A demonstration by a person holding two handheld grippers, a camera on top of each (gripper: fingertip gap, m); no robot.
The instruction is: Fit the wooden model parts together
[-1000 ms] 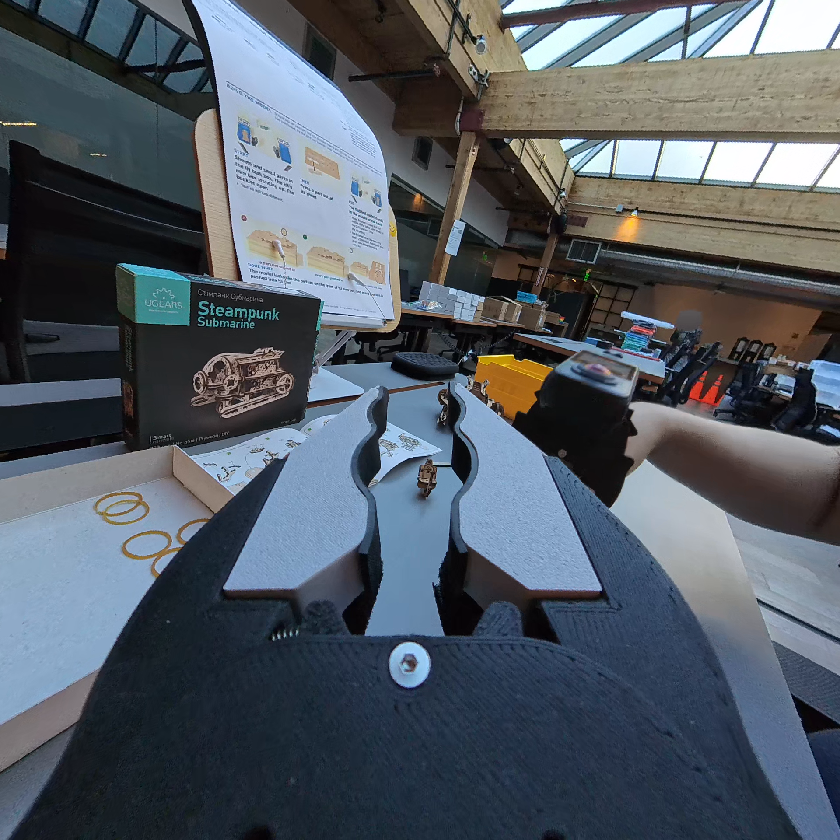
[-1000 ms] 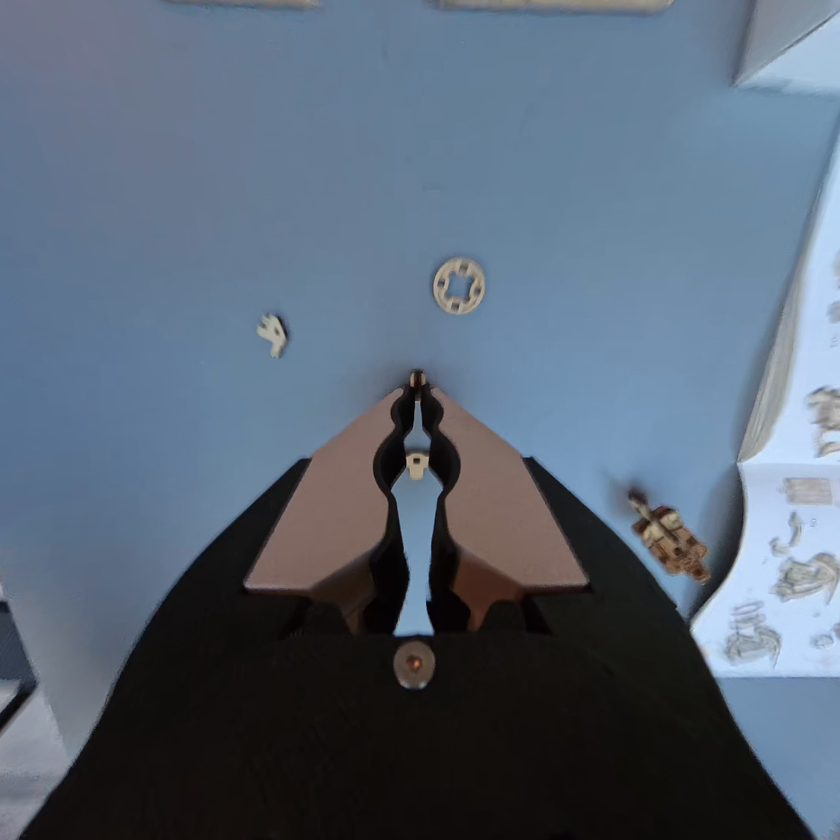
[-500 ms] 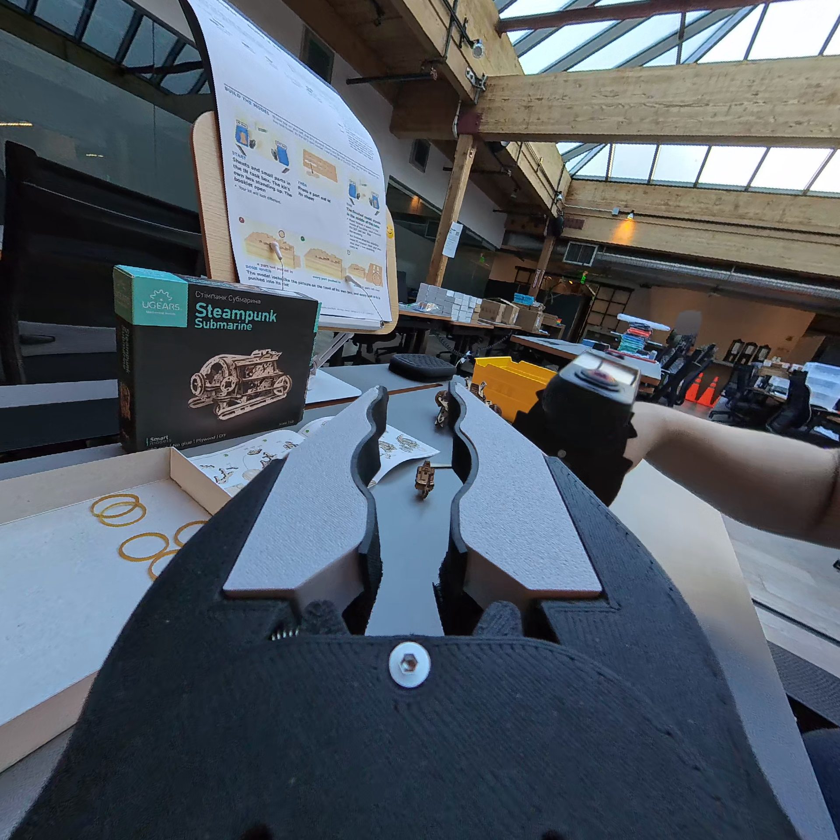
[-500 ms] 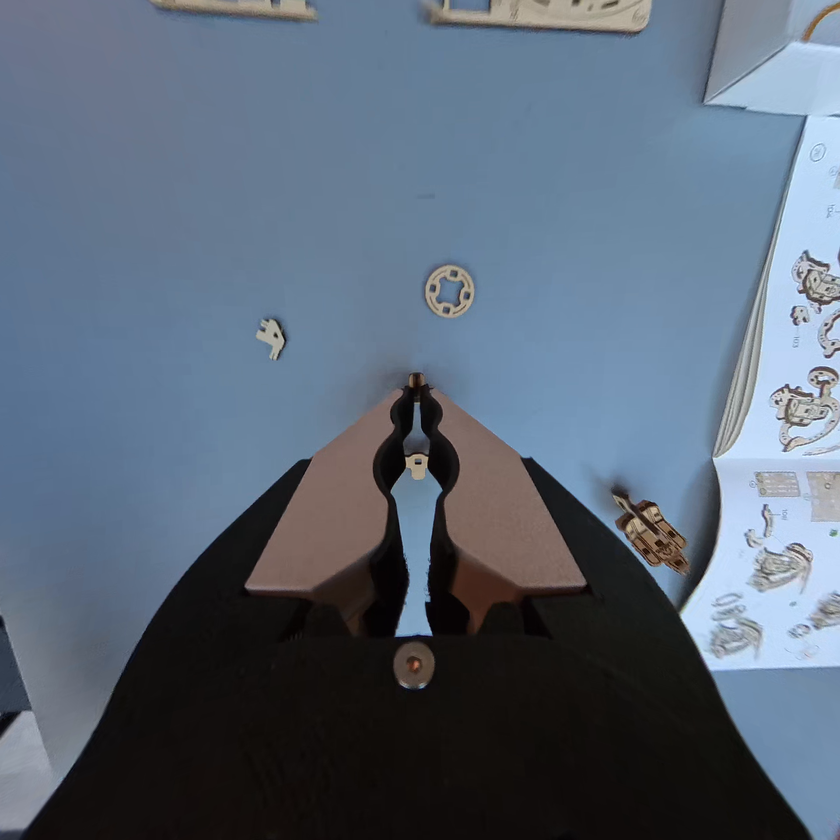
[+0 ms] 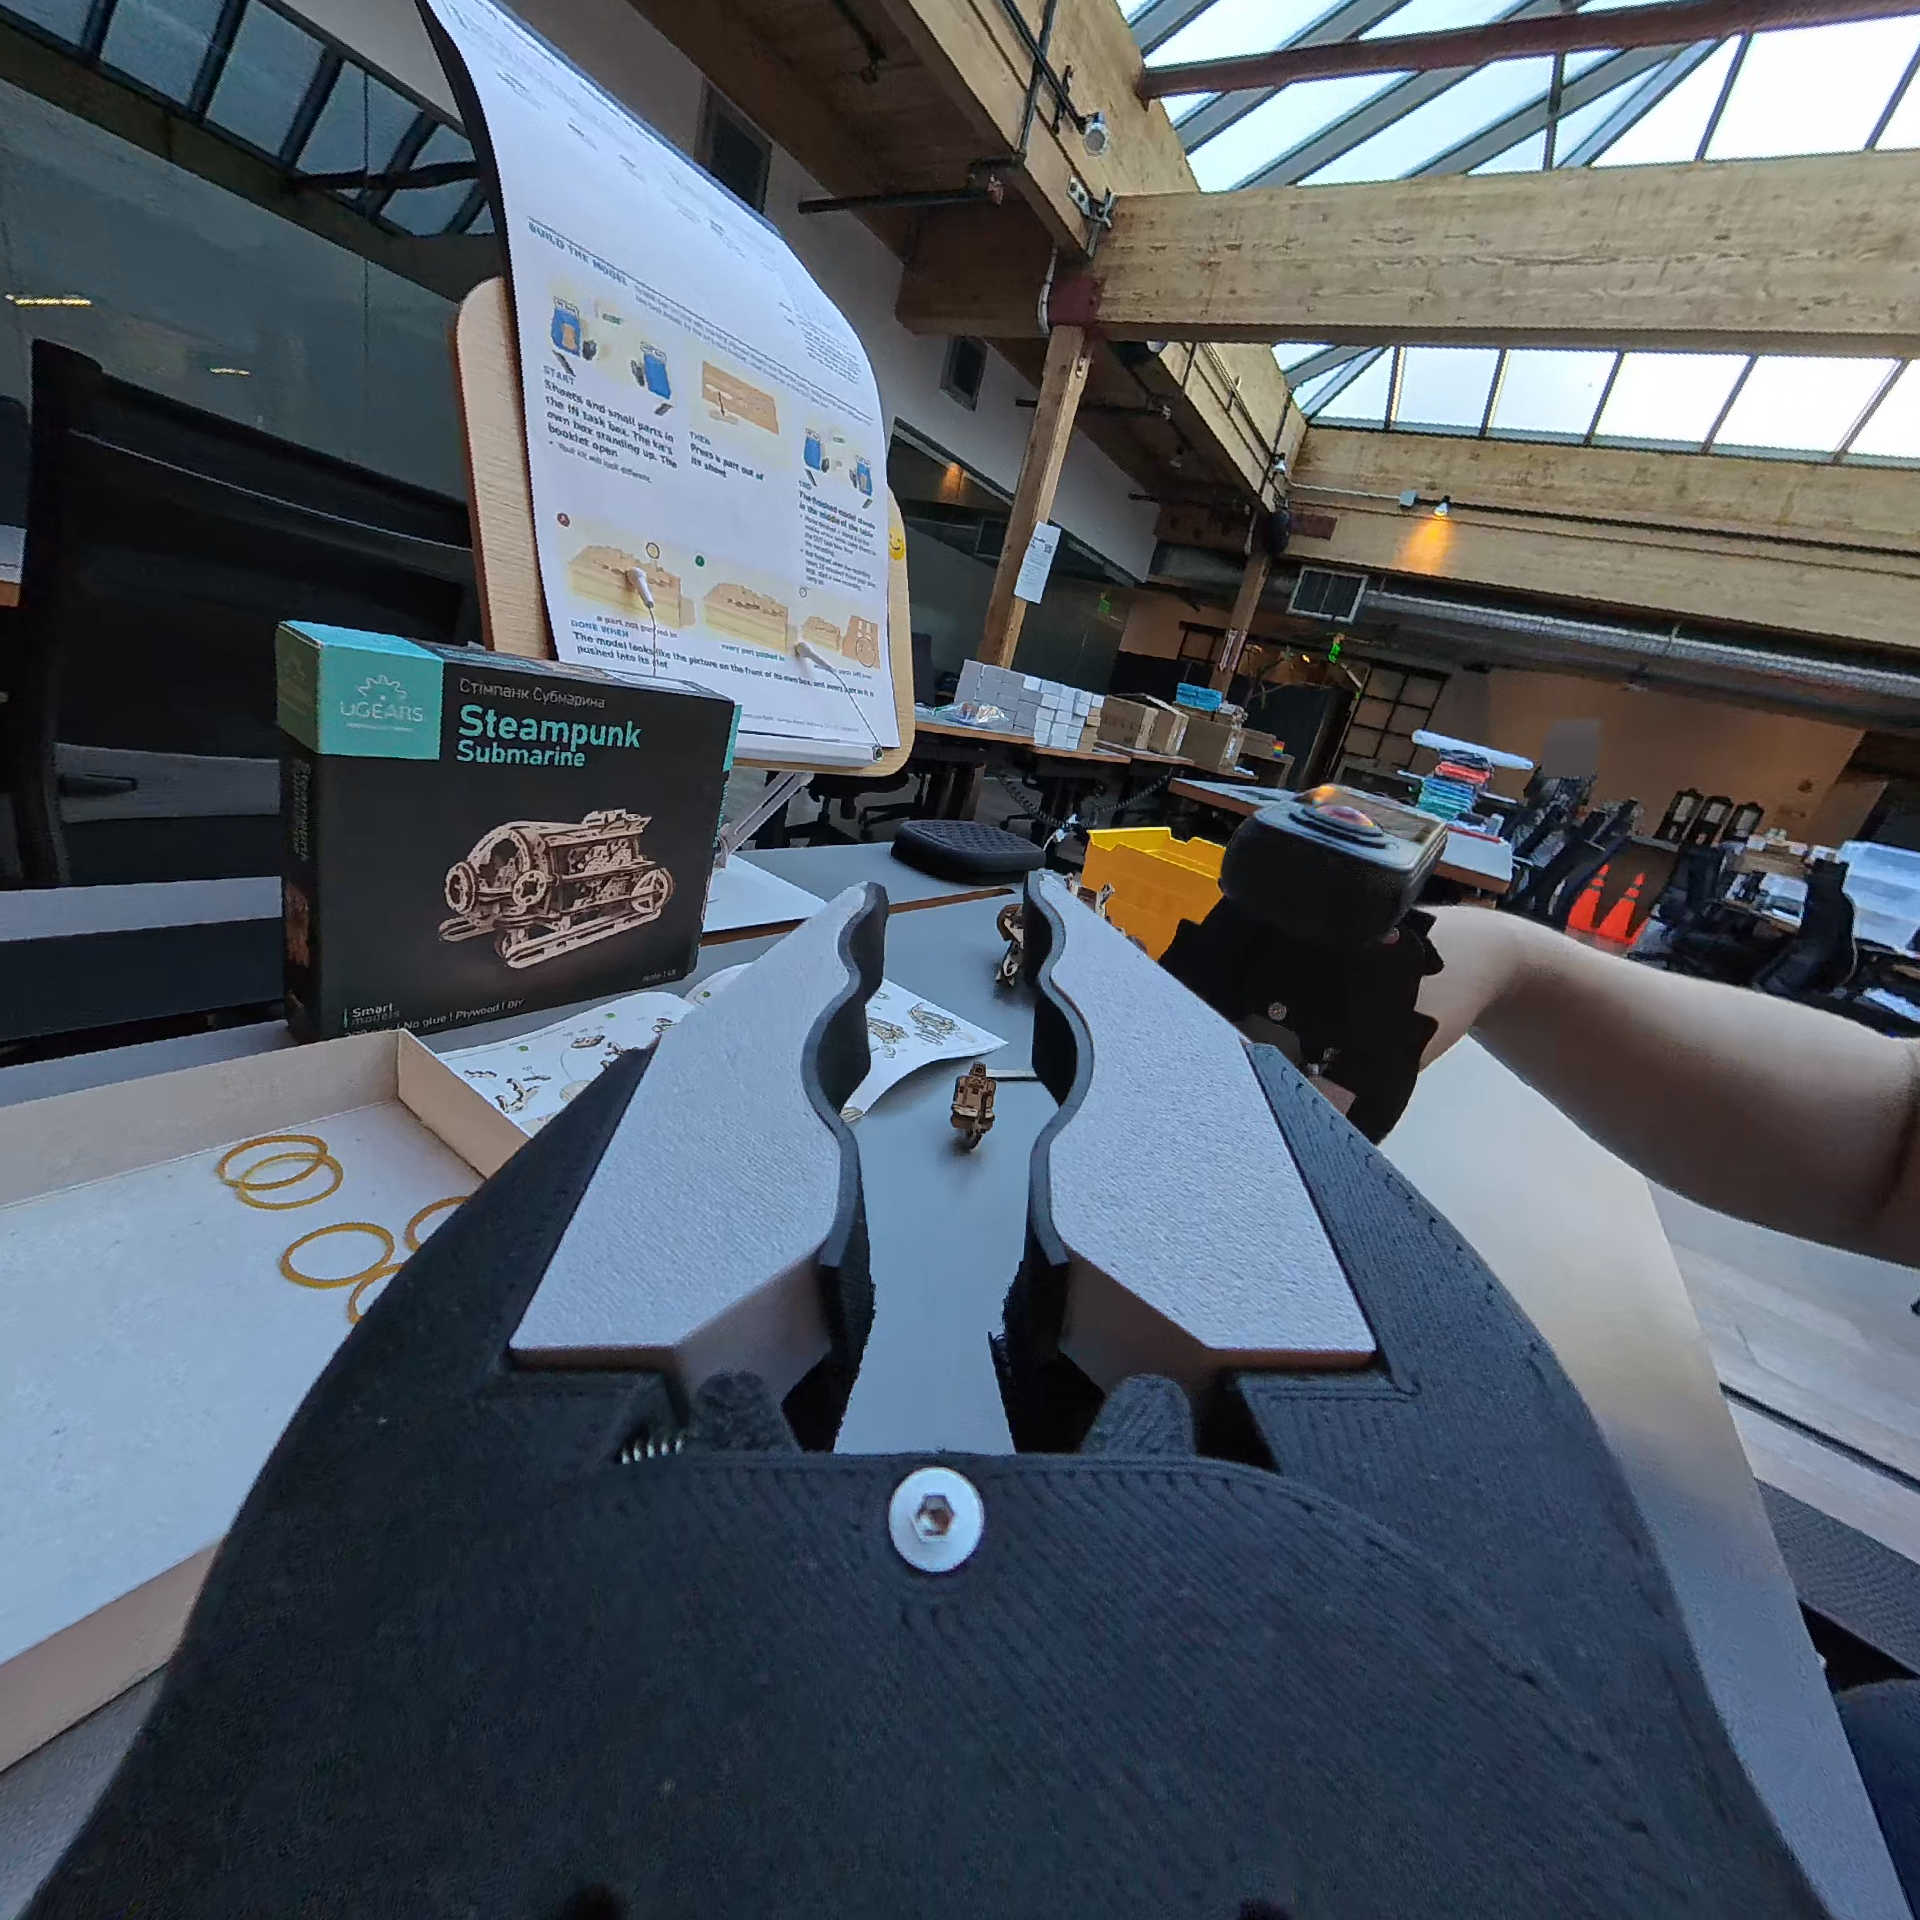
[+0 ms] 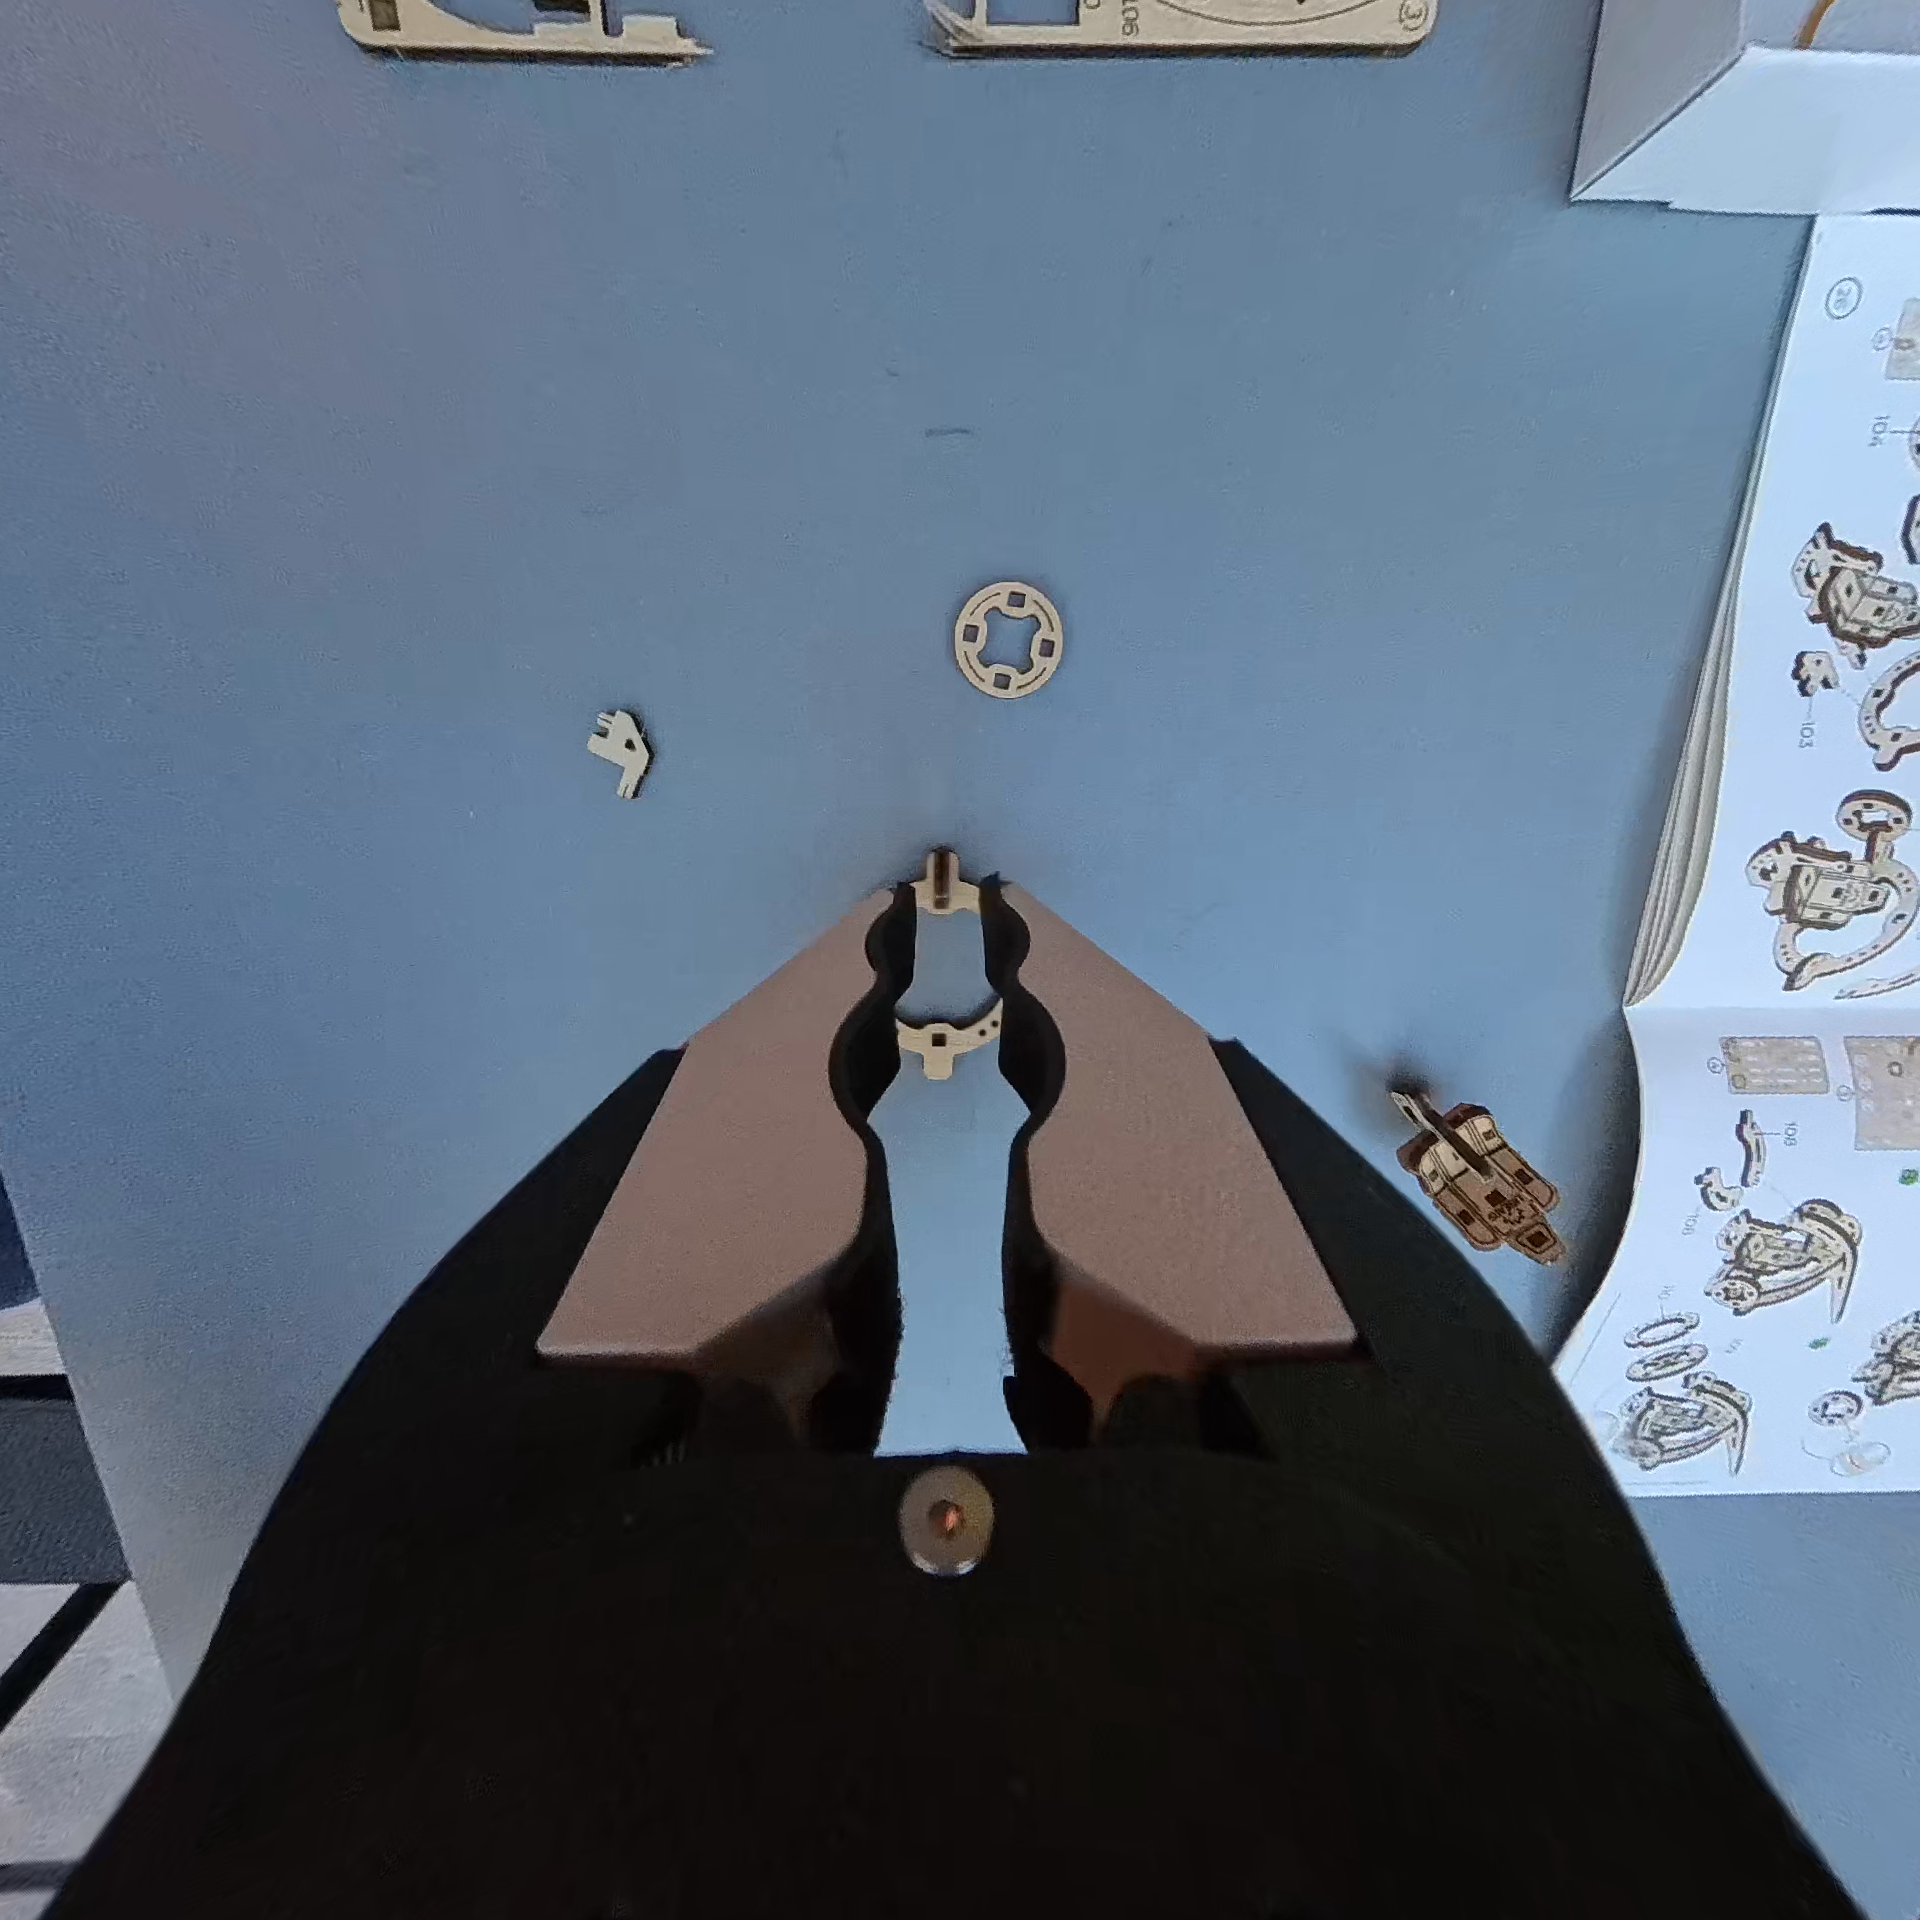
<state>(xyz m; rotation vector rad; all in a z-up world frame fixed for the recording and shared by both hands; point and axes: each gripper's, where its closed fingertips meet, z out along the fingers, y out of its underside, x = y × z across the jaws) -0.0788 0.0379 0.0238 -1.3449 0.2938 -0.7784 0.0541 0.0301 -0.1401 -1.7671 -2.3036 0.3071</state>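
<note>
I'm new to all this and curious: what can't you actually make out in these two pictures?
- Right wrist view: the wooden ring's sides lie under the right gripper's fingers; gripped or loose, unclear.
- Right wrist view: two wooden sheets are cut by the top edge.
- Left wrist view: the left gripper hides the table beneath; the small assembly is too small for detail.

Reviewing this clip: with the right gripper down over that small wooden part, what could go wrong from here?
1. The right gripper straddles a thin ring-shaped part whose sides are hidden under the fingers. Grip cannot be confirmed, so the part might slip or tilt on lifting.
2. The round disc and the hooked piece lie loose just ahead, and a forward sweep could scatter them.
3. The left gripper is open and empty, so nothing steadies the small assembly.
</note>
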